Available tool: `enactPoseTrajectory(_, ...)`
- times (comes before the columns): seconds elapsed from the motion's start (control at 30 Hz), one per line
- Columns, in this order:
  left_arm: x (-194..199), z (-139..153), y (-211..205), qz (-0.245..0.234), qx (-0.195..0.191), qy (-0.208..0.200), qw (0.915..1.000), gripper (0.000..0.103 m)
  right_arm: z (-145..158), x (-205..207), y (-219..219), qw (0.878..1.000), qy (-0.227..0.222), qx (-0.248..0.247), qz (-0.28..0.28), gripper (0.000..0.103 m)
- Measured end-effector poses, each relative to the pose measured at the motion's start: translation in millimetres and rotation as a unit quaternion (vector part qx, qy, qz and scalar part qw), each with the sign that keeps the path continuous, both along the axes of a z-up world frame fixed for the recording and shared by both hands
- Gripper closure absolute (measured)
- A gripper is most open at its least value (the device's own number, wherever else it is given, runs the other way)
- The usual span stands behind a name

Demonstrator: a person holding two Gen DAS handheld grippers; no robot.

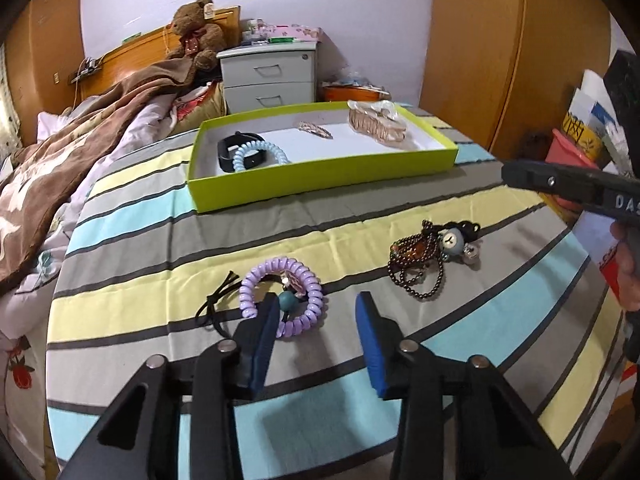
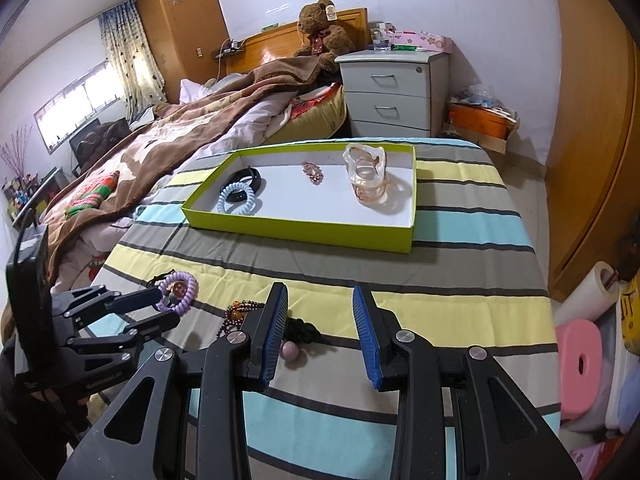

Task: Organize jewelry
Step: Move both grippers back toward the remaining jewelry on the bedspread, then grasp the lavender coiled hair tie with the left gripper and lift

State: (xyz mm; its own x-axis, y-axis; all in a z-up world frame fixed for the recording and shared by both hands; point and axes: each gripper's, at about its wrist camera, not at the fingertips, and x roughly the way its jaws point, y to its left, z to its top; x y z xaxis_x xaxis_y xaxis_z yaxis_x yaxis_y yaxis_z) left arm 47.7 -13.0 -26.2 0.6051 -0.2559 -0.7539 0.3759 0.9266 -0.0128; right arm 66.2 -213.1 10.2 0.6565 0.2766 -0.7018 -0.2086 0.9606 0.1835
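Striped cloth (image 1: 360,236) over a table, bed behind. Left gripper (image 1: 316,308) spread wide, grasping nothing; purple coil hair tie (image 1: 280,300) at its 10 o'clock, touching the left finger. Right gripper (image 2: 320,300) likewise released; dark bead necklace (image 2: 240,314) at its 9 o'clock. Green tray (image 2: 300,232) at 12 holds blue coil tie (image 2: 236,200).

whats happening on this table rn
A person is sorting jewelry with two handheld grippers. The green box already holds a black band, a blue coil tie, a small clip and a clear claw clip. The left gripper, open, sits at the purple coil tie; the right gripper, open, hovers near the dark bead necklace.
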Motion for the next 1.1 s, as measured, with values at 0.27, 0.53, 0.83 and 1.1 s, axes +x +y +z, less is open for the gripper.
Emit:
enactPoseTrajectory(0.27, 5.0, -5.3, -8.4, -0.025, 0.043, 0.001, 0.9988, 0.079, -3.9, 2.6, -3.8, 1.0, 0.004, 0.01, -0.004, 0.068)
enactPoseTrajectory(0.53, -0.2, -9.0, -23.6, -0.064, 0.056, 0.015, 0.9962, 0.083, -6.4, 4.3, -5.6, 1.0, 0.007, 0.016, -0.004, 0.068)
enactPoseTrajectory(0.83, 5.1, -8.5, -29.2, -0.073, 0.068, 0.022, 0.9947, 0.084, -8.0, 5.0, -7.3, 1.0, 0.009, 0.018, -0.006, 0.068)
enactPoseTrajectory(1.1, 3.6, -2.7, -23.1, -0.051, 0.035, 0.017, 0.9979, 0.093, -18.0, 3.9, -8.6, 1.0, 0.022, 0.013, 0.01, 0.068)
